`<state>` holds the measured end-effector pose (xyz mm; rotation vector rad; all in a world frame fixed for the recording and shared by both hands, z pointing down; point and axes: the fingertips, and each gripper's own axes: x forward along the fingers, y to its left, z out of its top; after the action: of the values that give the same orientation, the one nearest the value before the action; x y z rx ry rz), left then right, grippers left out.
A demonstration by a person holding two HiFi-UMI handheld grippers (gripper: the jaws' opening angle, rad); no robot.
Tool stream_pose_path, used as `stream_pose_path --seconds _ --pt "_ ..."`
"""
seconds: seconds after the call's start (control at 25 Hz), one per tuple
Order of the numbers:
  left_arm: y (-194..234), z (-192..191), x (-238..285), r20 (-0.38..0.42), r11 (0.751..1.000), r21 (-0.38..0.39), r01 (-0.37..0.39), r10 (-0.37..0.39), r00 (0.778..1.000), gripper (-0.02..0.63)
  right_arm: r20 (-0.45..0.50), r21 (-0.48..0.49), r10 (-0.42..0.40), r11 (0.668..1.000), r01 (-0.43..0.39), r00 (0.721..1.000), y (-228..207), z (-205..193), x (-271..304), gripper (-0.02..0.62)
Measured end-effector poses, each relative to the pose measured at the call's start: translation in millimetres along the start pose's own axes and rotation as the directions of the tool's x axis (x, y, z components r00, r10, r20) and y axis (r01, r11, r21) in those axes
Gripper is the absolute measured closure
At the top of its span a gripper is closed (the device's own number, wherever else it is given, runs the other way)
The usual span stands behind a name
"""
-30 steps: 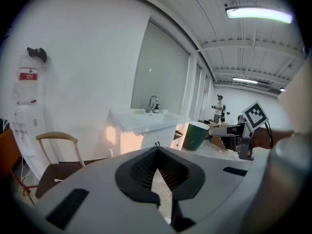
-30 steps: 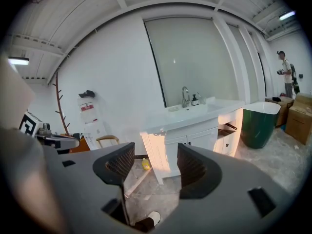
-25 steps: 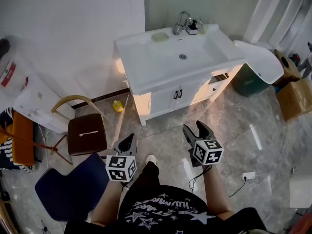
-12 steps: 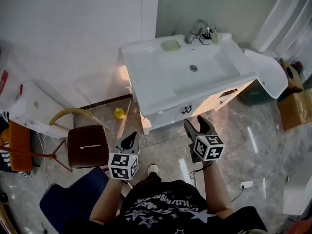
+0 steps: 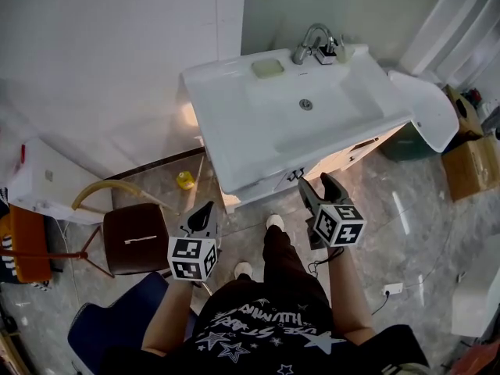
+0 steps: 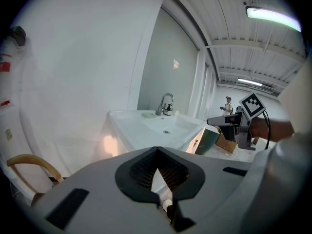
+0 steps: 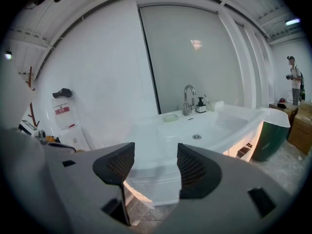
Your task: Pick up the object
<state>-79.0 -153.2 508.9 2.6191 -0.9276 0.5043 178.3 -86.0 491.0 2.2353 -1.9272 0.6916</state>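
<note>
A pale green soap bar [image 5: 267, 68] lies on the back left of the white sink [image 5: 226, 108], beside the chrome faucet [image 5: 312, 41] and a small dark dispenser [image 5: 328, 51]. My left gripper [image 5: 201, 216] hangs shut and empty over the floor, short of the sink's front left corner. My right gripper [image 5: 319, 188] stands open and empty just below the sink's front edge. The right gripper view has the soap bar [image 7: 171, 117] and faucet [image 7: 187, 99] beyond my open right gripper [image 7: 156, 167]. In the left gripper view my left gripper [image 6: 157, 172] points at the sink [image 6: 141, 133].
A brown chair [image 5: 137, 237] and a blue seat [image 5: 117, 326] stand on the floor at left, with a small yellow thing [image 5: 185, 180] near the wall. A white panel [image 5: 426, 108], a green bin [image 7: 267, 138] and a cardboard box [image 5: 473, 166] crowd the right. A person [image 7: 295, 79] stands far off.
The person has stepped toward the sink, one foot now forward between the grippers. Both grippers have come closer to the sink's front edge; their jaws stand as before.
</note>
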Motion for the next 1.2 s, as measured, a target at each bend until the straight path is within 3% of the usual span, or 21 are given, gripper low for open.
stream_pose_path --seconds 0.36,0.8,1.04,1.2 --pt "31.7 34.1 43.1 0.010 0.993 -0.024 -0.118 0.118 0.993 0.591 0.019 0.002 0.077 0.997 -0.077 0.997 -25.5 48.0 88.0 0.325" --pt "62.9 89.7 127.7 -0.024 0.960 -0.069 -0.270 0.269 0.963 0.591 -0.044 -0.051 0.232 0.971 -0.234 0.972 -46.7 123.4 247.3 0.325" --pt "81.0 100.2 151.4 -0.046 0.934 -0.087 -0.348 0.345 0.938 0.591 -0.090 -0.084 0.259 0.960 -0.266 0.962 -53.8 138.0 316.1 0.325" --pt "94.7 105.1 162.2 -0.058 0.915 -0.098 -0.391 0.387 0.920 0.591 -0.132 -0.108 0.260 0.956 -0.274 0.957 -51.4 134.8 360.4 0.375"
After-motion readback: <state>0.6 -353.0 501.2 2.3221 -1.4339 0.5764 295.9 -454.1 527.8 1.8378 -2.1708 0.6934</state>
